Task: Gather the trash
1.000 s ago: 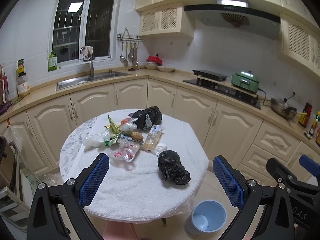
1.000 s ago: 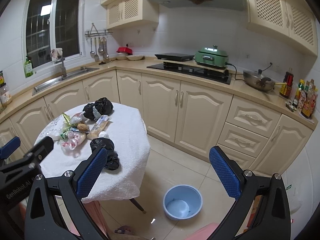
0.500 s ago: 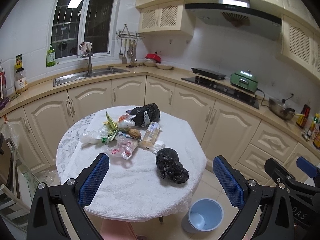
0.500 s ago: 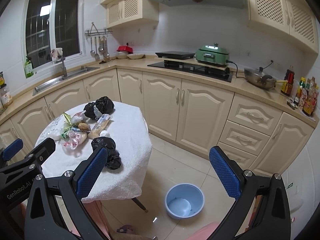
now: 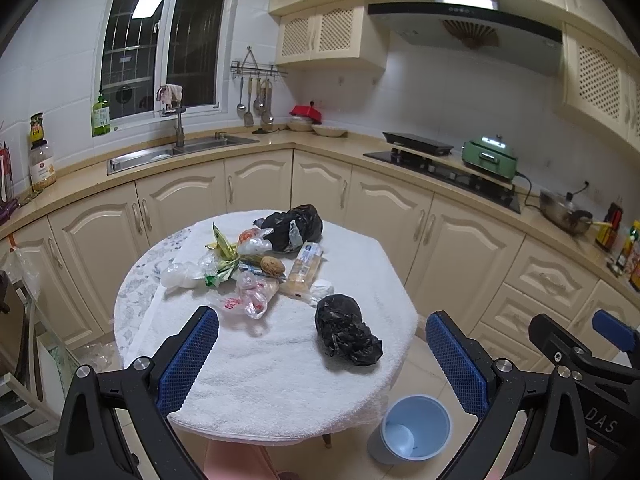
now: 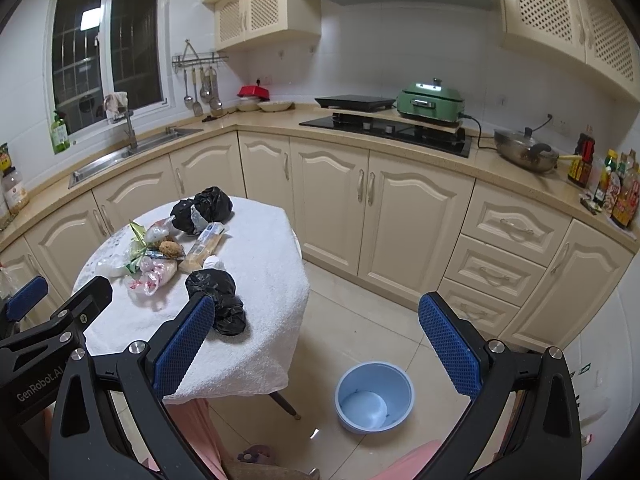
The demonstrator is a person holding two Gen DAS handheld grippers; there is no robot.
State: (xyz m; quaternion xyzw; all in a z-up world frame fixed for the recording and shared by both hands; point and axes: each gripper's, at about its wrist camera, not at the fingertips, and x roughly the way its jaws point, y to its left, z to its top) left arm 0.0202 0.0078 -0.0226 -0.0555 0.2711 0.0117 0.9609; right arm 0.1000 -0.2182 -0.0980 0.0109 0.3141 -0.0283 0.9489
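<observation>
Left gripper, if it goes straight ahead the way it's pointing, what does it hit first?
Probably the crumpled black bag on the white-covered table; it lies between the open left gripper fingers' line, though depth is unclear.

Rough terry cloth [image 5: 280,360] under crinkled glossy plastic bag [image 5: 344,330].

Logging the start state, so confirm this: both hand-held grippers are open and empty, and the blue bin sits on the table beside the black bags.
One error: the blue bin stands on the floor beside the table, as the right wrist view shows. Both hand-held grippers, left and right, are open and empty.
</observation>
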